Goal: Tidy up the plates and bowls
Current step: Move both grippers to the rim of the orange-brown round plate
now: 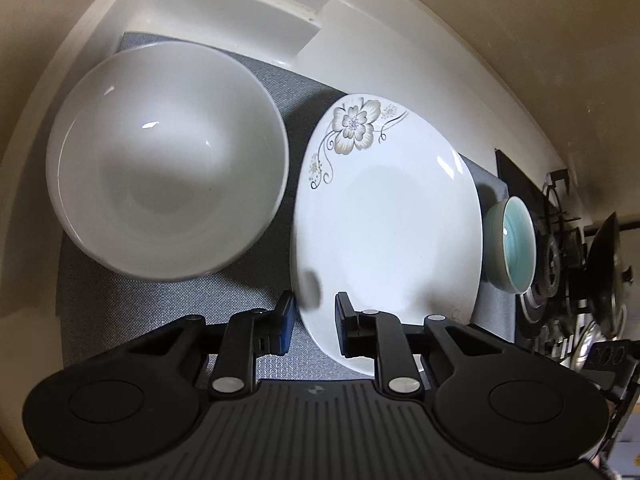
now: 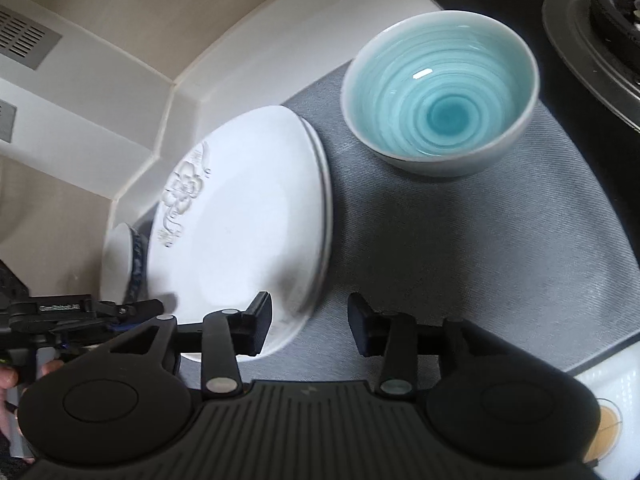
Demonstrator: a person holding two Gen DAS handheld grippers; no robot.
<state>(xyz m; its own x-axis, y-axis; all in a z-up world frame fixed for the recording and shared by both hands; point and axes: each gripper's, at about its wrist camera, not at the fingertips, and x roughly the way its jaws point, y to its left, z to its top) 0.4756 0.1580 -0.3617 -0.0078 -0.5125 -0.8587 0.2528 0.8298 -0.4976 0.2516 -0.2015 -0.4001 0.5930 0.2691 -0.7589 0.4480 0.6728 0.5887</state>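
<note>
left gripper (image 1: 314, 322): jaws narrowly parted astride the near rim of the floral plate (image 1: 386, 232), grip not confirmable | right gripper (image 2: 310, 324): jaws wide apart, holding nothing, above the grey mat (image 2: 460, 248) | floral plate on mat, atop another plate | white bowl (image 1: 168, 164) to its left | teal bowl (image 2: 440, 92) beyond, near stove (image 2: 592, 20)

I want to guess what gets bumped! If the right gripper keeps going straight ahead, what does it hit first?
Probably the grey mat: the open right gripper points at bare mat between the flowered plate and turquoise bowl. Depth is hard to judge.
</note>
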